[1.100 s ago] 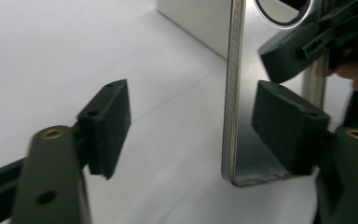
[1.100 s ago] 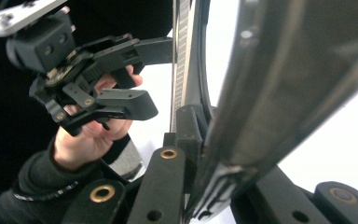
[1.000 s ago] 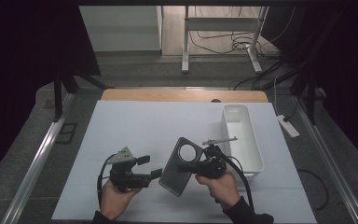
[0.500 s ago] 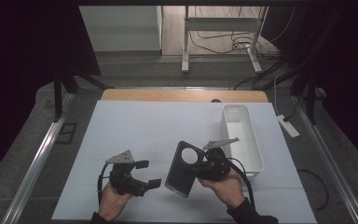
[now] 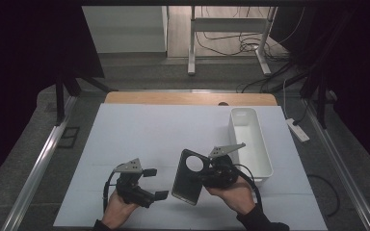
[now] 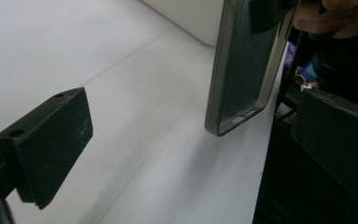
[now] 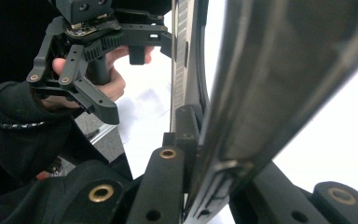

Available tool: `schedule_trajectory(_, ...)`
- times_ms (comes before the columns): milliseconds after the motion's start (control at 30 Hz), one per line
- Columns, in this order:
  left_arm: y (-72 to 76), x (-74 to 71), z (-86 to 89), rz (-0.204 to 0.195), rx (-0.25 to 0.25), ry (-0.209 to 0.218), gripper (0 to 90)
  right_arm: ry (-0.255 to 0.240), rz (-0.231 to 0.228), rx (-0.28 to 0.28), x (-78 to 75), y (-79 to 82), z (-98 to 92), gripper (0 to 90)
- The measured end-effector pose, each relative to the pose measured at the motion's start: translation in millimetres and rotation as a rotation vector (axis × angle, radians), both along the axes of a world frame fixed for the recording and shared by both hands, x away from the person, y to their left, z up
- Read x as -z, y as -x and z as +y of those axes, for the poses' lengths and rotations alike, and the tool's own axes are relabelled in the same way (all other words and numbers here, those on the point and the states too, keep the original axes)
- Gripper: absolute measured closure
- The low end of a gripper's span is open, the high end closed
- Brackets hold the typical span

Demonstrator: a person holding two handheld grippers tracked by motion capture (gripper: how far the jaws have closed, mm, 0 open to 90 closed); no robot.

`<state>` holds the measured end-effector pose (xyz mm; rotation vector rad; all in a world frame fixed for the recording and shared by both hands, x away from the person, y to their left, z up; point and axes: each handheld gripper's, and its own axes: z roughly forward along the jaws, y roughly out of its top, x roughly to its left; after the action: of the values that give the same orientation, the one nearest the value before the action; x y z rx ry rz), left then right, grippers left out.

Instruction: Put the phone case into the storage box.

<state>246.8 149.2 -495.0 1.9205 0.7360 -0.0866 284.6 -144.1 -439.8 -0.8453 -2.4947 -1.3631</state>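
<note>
Smoky, see-through plastic: that's the phone case (image 5: 189, 177), a dark shell with a big round camera cutout, and it's up off the white table (image 5: 173, 130), tilted, with its lower end hanging just above the surface. The right gripper (image 5: 211, 174) has it, jaws pinched down on one long edge; in the right gripper view the case wall (image 7: 242, 116) runs straight up between those black jaws, so the hold is on thin rim and nothing more.

Look across to the left gripper (image 5: 155, 184). Its jaws stand wide apart with nothing between them, pointing at the case from just beside it. From the left gripper view the case's bottom corner (image 6: 228, 123) hangs ahead and to the right, with one black pad (image 6: 51, 140) well to the left of it.

Beyond the right gripper, on the far side, sits a white bin (image 5: 257, 159), empty as far as I can see.

The danger, for my money: an edge grip on soft, bendy plastic. If the left jaws close on it off-centre, or push rather than pinch, the shell could flex, swivel in the right jaws or pop free and drop to the table.
</note>
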Motion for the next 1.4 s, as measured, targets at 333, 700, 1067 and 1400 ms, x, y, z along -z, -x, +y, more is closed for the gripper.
schedule_trajectory(333,1.5,1.3,-16.5,0.013,0.112,0.024,0.0,-0.023,0.007,-0.068,0.4,4.1,7.2,85.3)
schedule_trajectory(700,1.5,2.0,-32.8,0.046,0.190,0.017,0.0,-0.075,0.018,-0.147,-0.8,7.9,13.0,85.4)
schedule_trajectory(1067,2.5,-0.8,-36.4,0.076,0.217,0.004,13.2,-0.101,0.007,-0.206,-3.0,11.8,16.4,85.4)
schedule_trajectory(1400,2.9,-0.7,-35.2,0.112,0.343,0.059,63.0,-0.118,0.010,-0.221,-3.4,11.2,15.0,85.4)
